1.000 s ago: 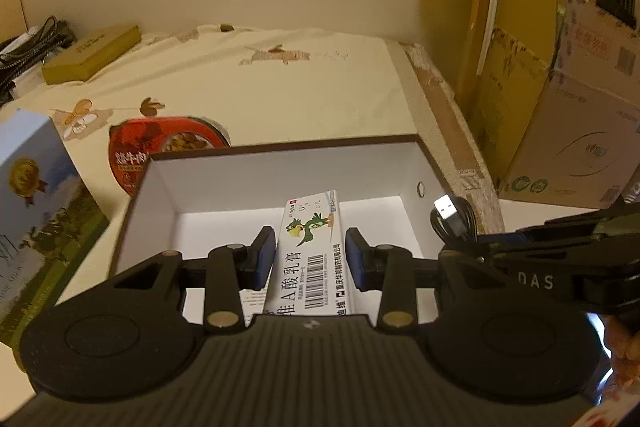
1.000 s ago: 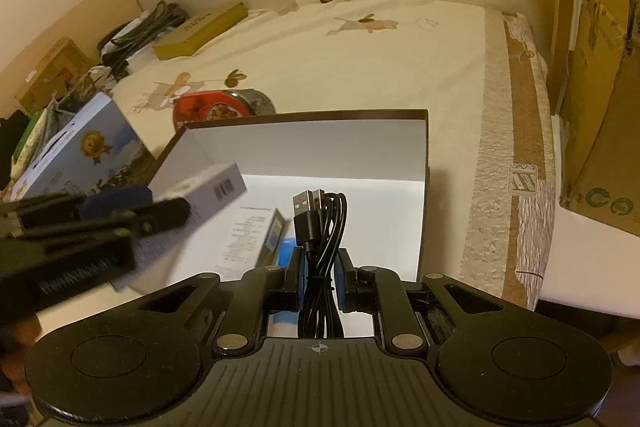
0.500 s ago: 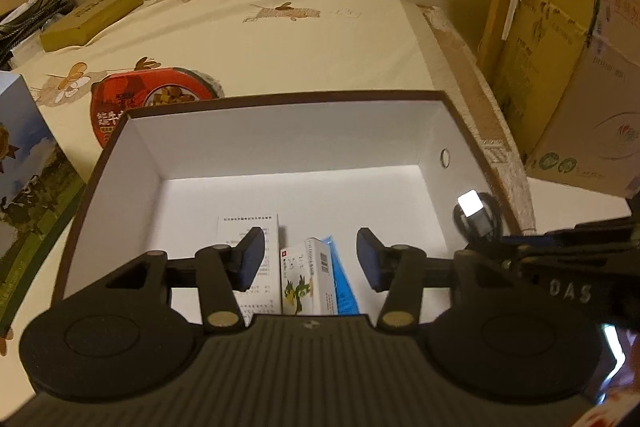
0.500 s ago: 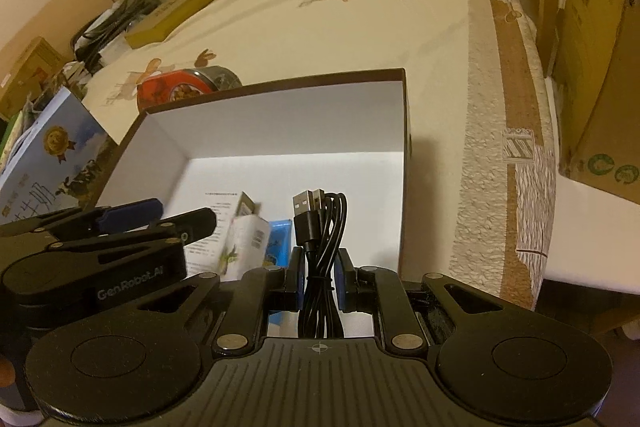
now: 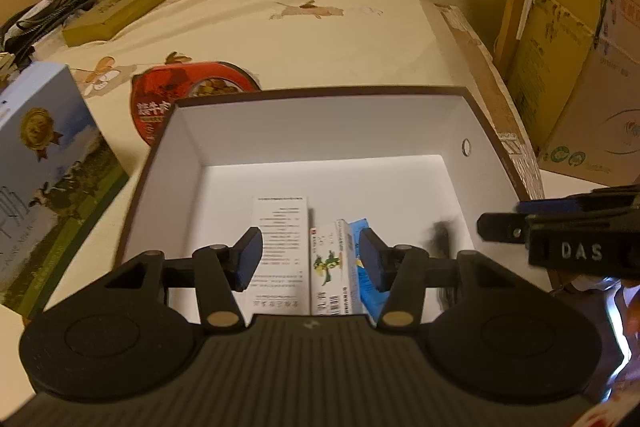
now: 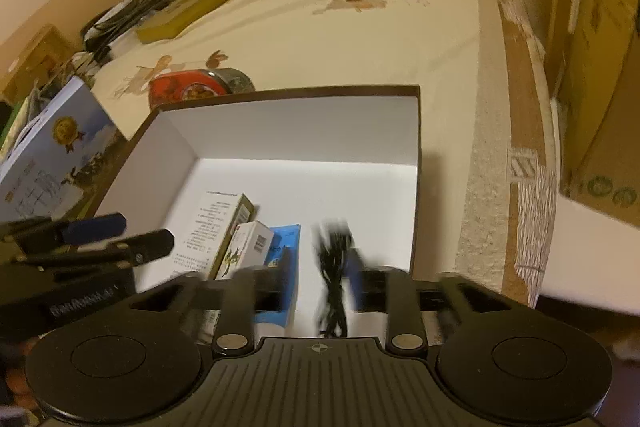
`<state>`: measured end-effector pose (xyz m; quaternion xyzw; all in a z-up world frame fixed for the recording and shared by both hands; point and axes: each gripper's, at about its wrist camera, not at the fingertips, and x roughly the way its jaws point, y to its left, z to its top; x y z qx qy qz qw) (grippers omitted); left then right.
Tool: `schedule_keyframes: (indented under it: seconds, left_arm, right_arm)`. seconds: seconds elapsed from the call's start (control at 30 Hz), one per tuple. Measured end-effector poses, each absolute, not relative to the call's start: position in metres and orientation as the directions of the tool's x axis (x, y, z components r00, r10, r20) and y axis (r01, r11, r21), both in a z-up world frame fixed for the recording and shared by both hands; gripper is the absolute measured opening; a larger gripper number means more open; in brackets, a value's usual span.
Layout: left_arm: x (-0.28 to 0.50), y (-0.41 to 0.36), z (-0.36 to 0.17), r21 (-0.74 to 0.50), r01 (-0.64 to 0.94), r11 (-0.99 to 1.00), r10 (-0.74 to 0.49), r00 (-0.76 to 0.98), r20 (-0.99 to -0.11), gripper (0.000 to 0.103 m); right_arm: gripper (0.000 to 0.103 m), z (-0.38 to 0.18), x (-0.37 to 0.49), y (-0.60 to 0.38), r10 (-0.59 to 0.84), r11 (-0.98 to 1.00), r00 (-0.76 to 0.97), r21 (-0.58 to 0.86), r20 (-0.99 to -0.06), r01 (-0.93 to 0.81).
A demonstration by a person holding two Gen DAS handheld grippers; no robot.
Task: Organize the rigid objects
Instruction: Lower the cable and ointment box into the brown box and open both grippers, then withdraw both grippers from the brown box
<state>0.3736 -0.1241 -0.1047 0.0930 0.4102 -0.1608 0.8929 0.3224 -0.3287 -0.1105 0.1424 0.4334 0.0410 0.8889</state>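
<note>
Black cable (image 6: 332, 267) now released; right tool (image 6: 320, 283) has just opened.

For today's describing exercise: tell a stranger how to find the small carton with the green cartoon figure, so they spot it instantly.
Start at the white-lined open box with brown edges on the cream tablecloth. On its floor three cartons lie side by side. The carton with the green figure is the middle one, between a white text-only carton and a blue carton; only it carries a picture.
</note>
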Motion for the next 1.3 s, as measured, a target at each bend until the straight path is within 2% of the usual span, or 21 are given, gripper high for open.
schedule_keyframes:
  seconds: [0.07, 0.13, 0.23, 0.87, 1.3]
  left_arm:
    - [0.37, -0.12, -0.1, 0.037, 0.356, 0.934, -0.205, 0.617, -0.76, 0.053]
    - [0.365, -0.114, -0.094, 0.035, 0.352, 0.935, -0.205, 0.621, -0.756, 0.054]
    - [0.356, -0.106, -0.086, 0.028, 0.34, 0.94, -0.202, 0.619, -0.759, 0.06]
    - [0.293, -0.072, -0.043, 0.026, 0.289, 0.957, -0.176, 0.65, -0.74, 0.061]
    - [0.235, -0.034, -0.04, 0.003, 0.204, 0.979, -0.133, 0.647, -0.751, 0.061]
  right_arm:
    - [0.065, -0.106, 0.315, -0.328, 0.191, 0.956, 0.645, 0.289, -0.74, 0.048]
    - [0.065, -0.103, 0.31, -0.326, 0.203, 0.955, 0.642, 0.295, -0.74, 0.039]
    - [0.065, -0.099, 0.301, -0.324, 0.217, 0.951, 0.64, 0.307, -0.737, 0.031]
    - [0.068, -0.064, 0.244, -0.309, 0.247, 0.94, 0.656, 0.341, -0.714, 0.017]
    - [0.068, -0.051, 0.203, -0.301, 0.268, 0.929, 0.656, 0.369, -0.705, 0.017]
